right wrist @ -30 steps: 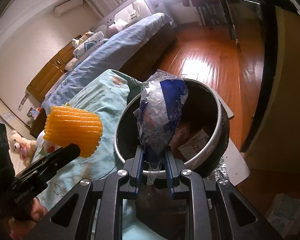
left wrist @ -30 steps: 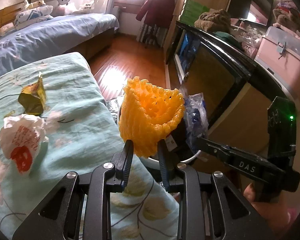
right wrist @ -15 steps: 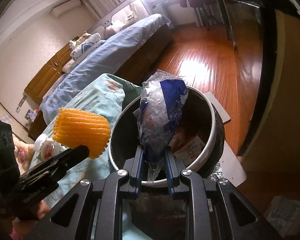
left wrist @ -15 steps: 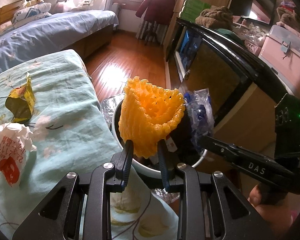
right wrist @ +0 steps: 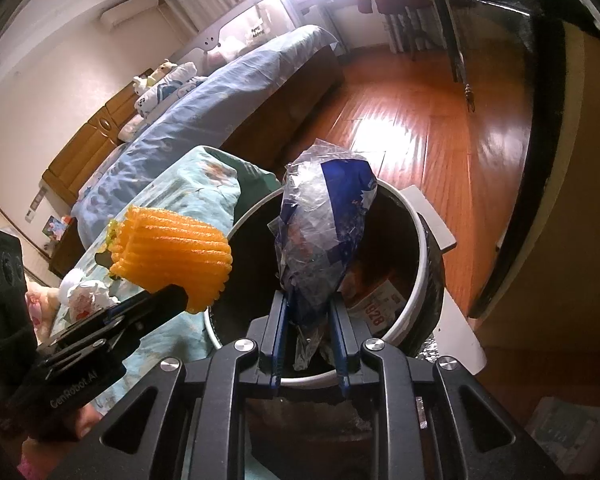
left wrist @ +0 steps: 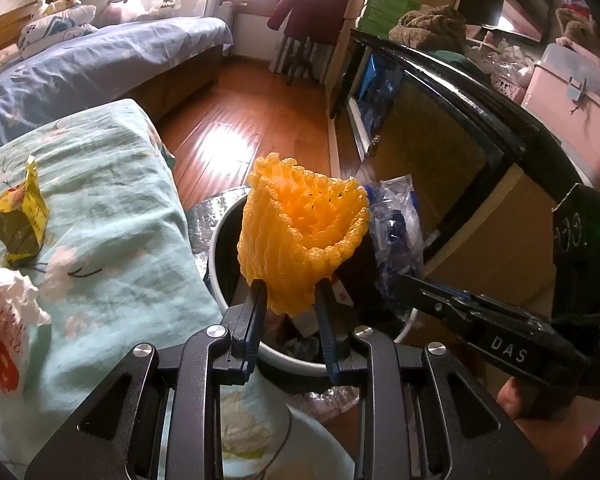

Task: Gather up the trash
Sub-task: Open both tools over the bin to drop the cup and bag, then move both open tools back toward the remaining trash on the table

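1. Writing: the right gripper's side bar, seen from the left wrist view, reads "DAS"; the left gripper's bar, seen from the right wrist view, reads "GenRobot.AI". A white label inside the trash bin shows red digits, upside down and not surely readable. The crumpled white wrapper on the bedspread carries red print too blurred to read.
2. The left gripper is clenched narrowly on the lower tip of an orange foam net sleeve, its blue-padded fingers pressing both sides. The sleeve stands upright above the bin's rim.
3. The right gripper is clamped on a crinkled clear-and-blue plastic bag; the bag's tail hangs down between the fingers. The bag rises over the bin's open mouth.
4. Materials: the sleeve is spongy mesh foam, flared like a cup with a ruffled top edge. The plastic bag is thin, shiny and creased.
5. The bin is round, dark inside, with a pale rim and some paper scraps at the bottom; it sits on the wooden floor just beside the bed edge.
6. On the light green floral bedspread lie a crumpled yellow-green wrapper and the white one, well apart from the bin.
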### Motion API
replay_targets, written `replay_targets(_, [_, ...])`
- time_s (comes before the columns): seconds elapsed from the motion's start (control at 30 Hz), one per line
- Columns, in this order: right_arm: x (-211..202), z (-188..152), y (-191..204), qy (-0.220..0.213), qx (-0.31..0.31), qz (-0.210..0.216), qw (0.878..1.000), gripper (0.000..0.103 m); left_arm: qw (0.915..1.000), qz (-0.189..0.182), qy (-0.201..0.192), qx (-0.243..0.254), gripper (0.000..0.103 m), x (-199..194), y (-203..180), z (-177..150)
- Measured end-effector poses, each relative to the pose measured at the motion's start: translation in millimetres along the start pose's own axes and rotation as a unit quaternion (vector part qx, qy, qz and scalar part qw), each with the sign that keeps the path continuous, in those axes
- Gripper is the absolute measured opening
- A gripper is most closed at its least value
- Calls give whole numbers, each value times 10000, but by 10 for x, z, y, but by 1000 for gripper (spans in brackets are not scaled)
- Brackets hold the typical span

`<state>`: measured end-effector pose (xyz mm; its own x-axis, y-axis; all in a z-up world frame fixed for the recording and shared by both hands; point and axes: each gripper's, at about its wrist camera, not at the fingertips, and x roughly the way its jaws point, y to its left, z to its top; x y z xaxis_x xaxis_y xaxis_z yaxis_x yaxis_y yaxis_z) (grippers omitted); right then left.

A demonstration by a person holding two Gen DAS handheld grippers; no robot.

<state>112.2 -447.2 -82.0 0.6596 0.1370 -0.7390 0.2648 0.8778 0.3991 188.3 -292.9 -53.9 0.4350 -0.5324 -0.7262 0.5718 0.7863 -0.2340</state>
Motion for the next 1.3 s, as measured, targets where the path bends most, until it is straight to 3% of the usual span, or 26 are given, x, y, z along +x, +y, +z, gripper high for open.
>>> replay_targets(0.13, [26,20,-21,11,18,-45,10000,24,10000,7,19,3,24,53,-17,47])
replay_targets(0.23, [37,35,-29,19,79,-23,10000,28,10000,-15,60,-59,32,85,-13,60])
replay_targets(0.37, [16,30,-32,-33,139,-17,9999,48,9999,20,-6,-164,53,39,32,25])
replay_targets(0.7, [-68,-27,143,-140,107,252,9995,76,9990,101,-175,-403,56,-311,225,-127])
replay_targets(1.3, [-42,-282,1022,34,-546,889,9945,85,9874,809,-715,-1155,56,-1179,1062,-604])
